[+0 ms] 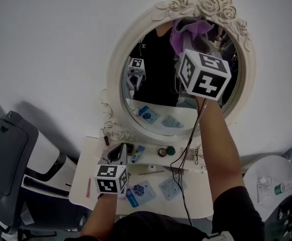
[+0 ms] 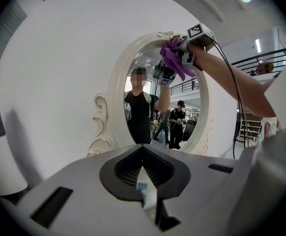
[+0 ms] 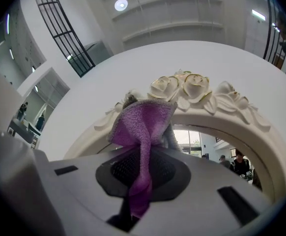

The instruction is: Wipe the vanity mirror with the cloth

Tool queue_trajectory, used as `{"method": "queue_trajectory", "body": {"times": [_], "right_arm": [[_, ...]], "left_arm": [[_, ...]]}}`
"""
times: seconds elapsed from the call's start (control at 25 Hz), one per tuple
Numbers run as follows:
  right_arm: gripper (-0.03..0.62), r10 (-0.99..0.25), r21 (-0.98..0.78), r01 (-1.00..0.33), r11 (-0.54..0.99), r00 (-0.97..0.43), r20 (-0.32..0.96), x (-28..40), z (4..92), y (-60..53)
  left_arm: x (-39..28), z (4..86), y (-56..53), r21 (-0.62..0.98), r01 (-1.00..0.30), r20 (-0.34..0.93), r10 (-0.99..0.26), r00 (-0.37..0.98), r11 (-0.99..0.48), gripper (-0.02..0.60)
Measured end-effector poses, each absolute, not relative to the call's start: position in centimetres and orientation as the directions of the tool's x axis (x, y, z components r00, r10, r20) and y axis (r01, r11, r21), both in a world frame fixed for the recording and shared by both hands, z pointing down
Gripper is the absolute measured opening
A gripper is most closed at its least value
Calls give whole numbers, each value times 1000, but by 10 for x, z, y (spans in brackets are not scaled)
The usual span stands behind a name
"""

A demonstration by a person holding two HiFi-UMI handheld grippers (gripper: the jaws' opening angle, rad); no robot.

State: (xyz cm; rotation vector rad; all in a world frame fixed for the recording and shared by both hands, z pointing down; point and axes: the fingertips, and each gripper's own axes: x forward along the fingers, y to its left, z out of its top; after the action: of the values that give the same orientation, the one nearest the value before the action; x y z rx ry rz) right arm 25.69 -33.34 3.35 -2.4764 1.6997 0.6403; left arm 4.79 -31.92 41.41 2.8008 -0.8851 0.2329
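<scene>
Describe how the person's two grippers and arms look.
Left gripper and right gripper: pale grey bodies, dark ribbed pads, each bearing a white cube with black square markers. A thin black cable runs along the right forearm, whose short sleeve is black.

Right arm raised toward 1 o'clock, right claw clamped on cloth, left claw low at 7 o'clock, jaws together.
</scene>
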Motion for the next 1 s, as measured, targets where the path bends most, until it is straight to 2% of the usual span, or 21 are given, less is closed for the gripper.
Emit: {"method": "queue_trajectory", "body": {"times": [0.52, 0.68, 1.0], "right_arm": [[37, -928, 295, -914, -278, 176, -328, 191, 53, -383], [37, -937, 444, -852, -279, 141, -319, 189, 58, -380], [37, -945, 450, -852, -268, 142, -295, 215, 61, -364]], "left_arm": [[12, 416, -329, 131, -647, 213, -616, 759, -751, -8], [16, 421, -326, 146, -646, 220, -612, 760, -749, -8], [55, 418, -310, 134, -586, 223, -552, 804, -799, -8]]}}
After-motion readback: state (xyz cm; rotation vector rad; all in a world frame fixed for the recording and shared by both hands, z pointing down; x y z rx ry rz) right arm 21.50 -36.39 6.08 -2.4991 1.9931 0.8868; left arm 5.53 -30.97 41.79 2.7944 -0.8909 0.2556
